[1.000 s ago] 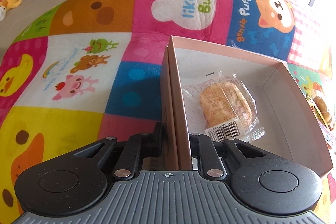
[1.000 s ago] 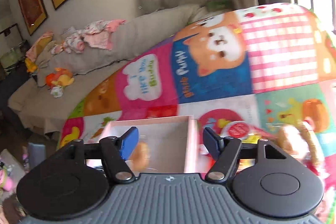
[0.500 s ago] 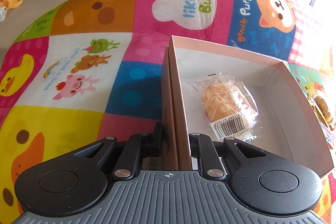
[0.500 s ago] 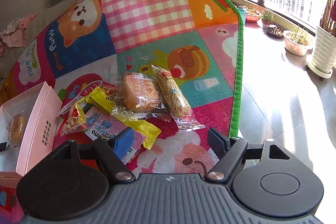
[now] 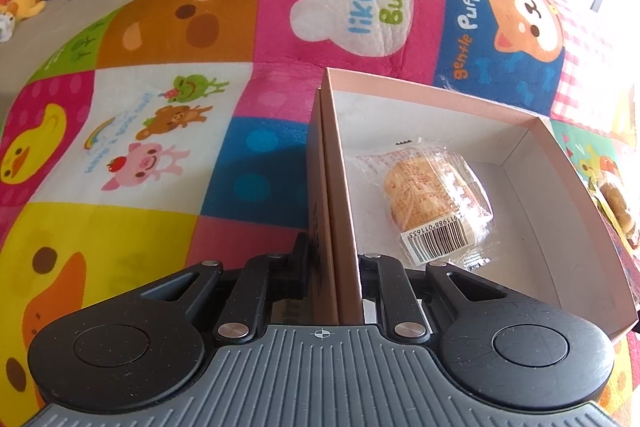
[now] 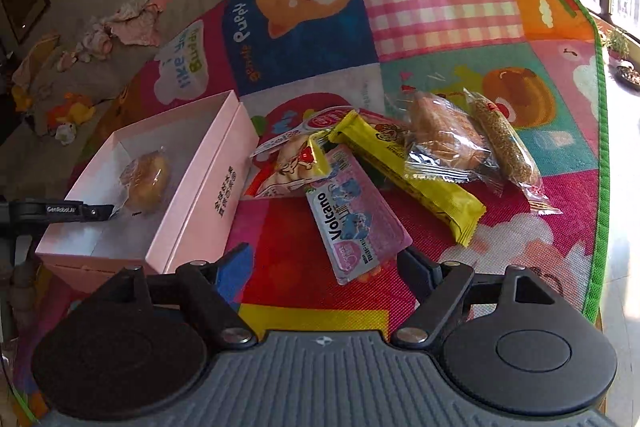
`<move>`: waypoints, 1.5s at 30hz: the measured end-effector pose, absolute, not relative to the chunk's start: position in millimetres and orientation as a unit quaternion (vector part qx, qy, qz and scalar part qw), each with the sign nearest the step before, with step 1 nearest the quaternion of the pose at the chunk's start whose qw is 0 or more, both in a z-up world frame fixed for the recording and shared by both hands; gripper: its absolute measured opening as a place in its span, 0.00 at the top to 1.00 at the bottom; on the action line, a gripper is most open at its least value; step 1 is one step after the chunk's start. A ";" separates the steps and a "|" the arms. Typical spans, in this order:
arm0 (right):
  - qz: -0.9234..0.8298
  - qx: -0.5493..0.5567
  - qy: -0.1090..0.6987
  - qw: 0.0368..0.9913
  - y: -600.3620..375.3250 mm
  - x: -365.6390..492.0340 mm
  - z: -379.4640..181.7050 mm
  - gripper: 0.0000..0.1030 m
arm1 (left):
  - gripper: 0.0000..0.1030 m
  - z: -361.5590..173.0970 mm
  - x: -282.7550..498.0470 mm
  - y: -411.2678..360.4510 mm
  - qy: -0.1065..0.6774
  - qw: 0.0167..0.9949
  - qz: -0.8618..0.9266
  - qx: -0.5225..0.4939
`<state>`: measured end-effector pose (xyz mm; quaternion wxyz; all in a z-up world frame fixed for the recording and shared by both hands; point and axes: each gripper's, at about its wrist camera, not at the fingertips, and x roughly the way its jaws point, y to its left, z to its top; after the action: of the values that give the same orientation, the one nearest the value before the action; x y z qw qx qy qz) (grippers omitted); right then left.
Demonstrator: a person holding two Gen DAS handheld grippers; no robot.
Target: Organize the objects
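A: From the left wrist view, our left gripper pinches the near wall of the pink box, one finger outside it, one inside. The box is matte cardboard, rectangular and shallow, with a pale lining.

B: Inside the box we see one round pastry sealed in crinkly clear film with a barcode label, lying near the pinched wall. The box sits on a soft, woven-looking play mat printed in bright squares of cartoon animals.

A: From the right wrist view, our right gripper is spreading, nothing between its fingers. It hovers just over the mat beside the box.

B: Right of the box lies a heap of snacks: a flat glossy pink Volcano pack nearest the box, a long yellow bar touching it, a bun in clear wrap, and a slim seeded stick farthest from the box.
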<state>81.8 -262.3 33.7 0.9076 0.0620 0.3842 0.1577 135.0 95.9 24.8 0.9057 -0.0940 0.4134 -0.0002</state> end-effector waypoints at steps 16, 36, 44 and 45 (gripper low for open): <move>0.094 -0.059 0.349 0.931 -224.2 117.9 35.0 0.21 | 0.83 22.9 131.3 97.5 0.405 0.910 -0.011 -0.089; 0.138 -0.020 0.435 0.890 -220.3 174.4 31.1 0.78 | 0.82 22.7 132.3 99.8 0.406 0.909 -0.018 -0.097; 0.140 -0.014 0.484 0.864 -240.0 51.5 26.1 0.74 | 0.82 22.1 130.6 100.3 0.402 0.910 -0.016 -0.099; 0.147 -0.024 0.484 0.862 -236.8 40.4 27.8 0.66 | 0.82 22.0 130.5 100.4 0.402 0.910 -0.016 -0.100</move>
<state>40.4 -236.8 27.8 0.8625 -0.0236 0.4838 0.1467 130.5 100.4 22.0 0.9103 -0.0996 0.4015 -0.0163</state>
